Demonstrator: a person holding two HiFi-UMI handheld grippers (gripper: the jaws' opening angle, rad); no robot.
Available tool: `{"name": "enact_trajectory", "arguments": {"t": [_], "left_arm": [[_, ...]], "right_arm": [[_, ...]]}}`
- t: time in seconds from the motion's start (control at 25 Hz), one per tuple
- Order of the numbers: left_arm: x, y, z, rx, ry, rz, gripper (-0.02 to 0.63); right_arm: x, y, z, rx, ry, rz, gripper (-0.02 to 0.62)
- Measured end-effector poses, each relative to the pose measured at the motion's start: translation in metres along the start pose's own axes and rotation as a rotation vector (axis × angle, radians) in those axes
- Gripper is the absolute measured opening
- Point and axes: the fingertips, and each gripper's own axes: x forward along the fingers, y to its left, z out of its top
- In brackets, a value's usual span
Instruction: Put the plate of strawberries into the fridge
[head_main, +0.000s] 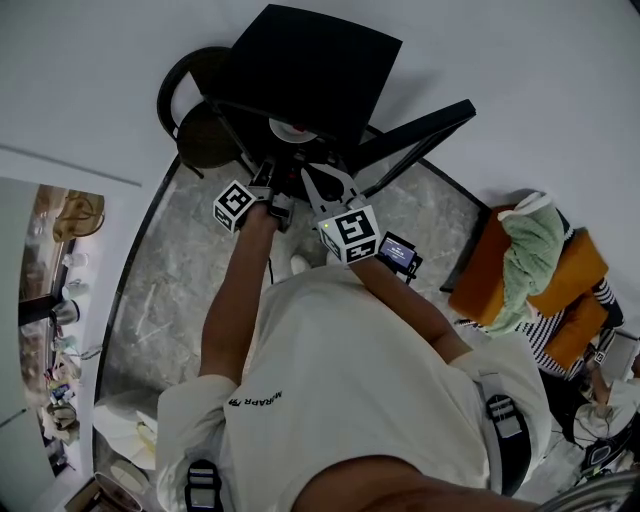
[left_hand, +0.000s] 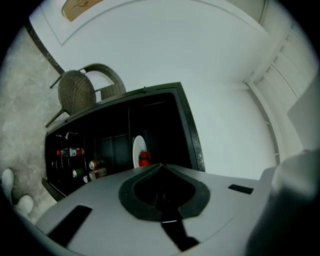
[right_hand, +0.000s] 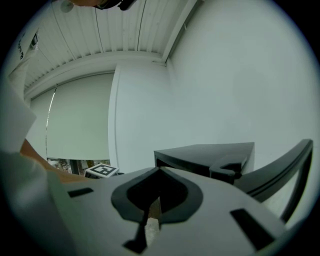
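The black fridge (head_main: 310, 70) stood open at the top centre of the head view, its door (head_main: 415, 135) swung out toward the right. Inside it sat the white plate (left_hand: 137, 147), seen edge-on just above the middle of the left gripper view, with the red strawberries (left_hand: 144, 159) on it. In that same view, bottles (left_hand: 74, 152) and cans (left_hand: 95, 166) sat further left in the fridge's dark interior, and a wicker chair (left_hand: 76, 92) stood beyond the fridge in the upper left of the frame. The left gripper (left_hand: 161, 166) pointed at the fridge opening, its jaws closed together with nothing between them, clear of the plate. The right gripper (right_hand: 159, 170) was likewise closed and empty, held beside the left one in front of the fridge, with the fridge's top and door filling the right of its view. Grey marbled floor (head_main: 165, 290) lay below, and green cloth (head_main: 530, 250) lay draped over an orange seat (head_main: 580, 265) at the right edge of the head view.
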Motion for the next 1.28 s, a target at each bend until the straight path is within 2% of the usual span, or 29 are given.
{"name": "enact_trajectory", "arguments": {"t": [0.12, 0.36, 0.68, 1.08, 1.28], "left_arm": [[-0.009, -0.014, 0.001, 0.07, -0.002, -0.002, 0.0], [-0.024, -0.049, -0.003, 0.297, 0.016, -0.008, 0.0], [-0.039, -0.093, -0.009, 0.651, 0.03, -0.011, 0.001], [-0.056, -0.145, -0.019, 0.991, -0.016, -0.031, 0.0], [-0.063, -0.172, -0.022, 1.129, -0.065, -0.046, 0.002]], "right_arm": [[-0.001, 0.0, 0.0, 0.008, -0.003, 0.0, 0.012], [-0.004, -0.004, 0.007, 0.024, -0.014, -0.007, 0.012], [-0.001, 0.0, 0.014, 0.023, -0.022, 0.009, 0.012], [-0.004, -0.004, 0.034, 0.028, -0.057, -0.013, 0.012], [-0.007, -0.003, 0.047, 0.028, -0.082, -0.007, 0.012]]}}
